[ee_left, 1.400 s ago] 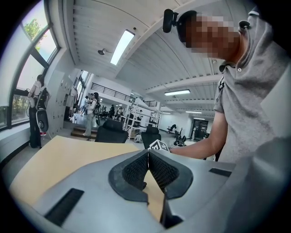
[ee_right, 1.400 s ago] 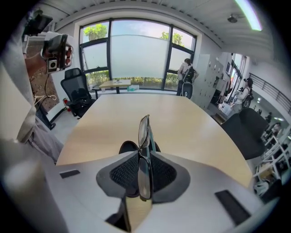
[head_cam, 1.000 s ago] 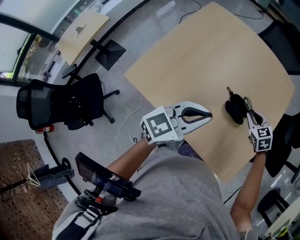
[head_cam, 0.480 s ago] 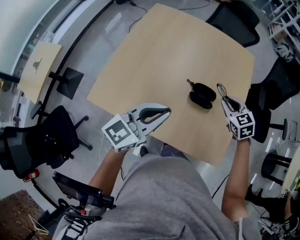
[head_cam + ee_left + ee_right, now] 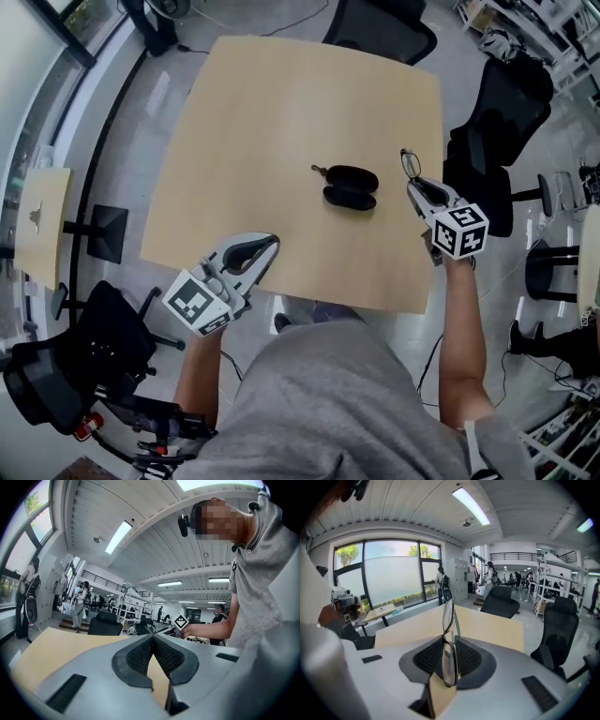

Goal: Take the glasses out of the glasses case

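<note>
The right claw (image 5: 418,187) is clenched on the glasses (image 5: 410,164), which stick out past its tips at the right edge of the table (image 5: 281,112). A black office chair (image 5: 506,103) stands just beyond it on the floor. The glasses case (image 5: 350,186) lies on the table to that claw's left, apart from it, between it and the left claw (image 5: 266,246), with nothing in the way.

Whether the case is open or closed is hard to tell from above (it reads as two dark lobes side by side). The little thing at its far end is too small to make out. The left claw hangs at the table's near edge, well apart from the case.

The left gripper view shows that claw's jaws met at the tips with nothing between them, and the right claw's marker cube (image 5: 180,620) ahead. The right gripper view shows the glasses (image 5: 449,644) edge-on and upright. One lens sits between the pads (image 5: 468,658) and the other rises above them. The case is out of that view.
</note>
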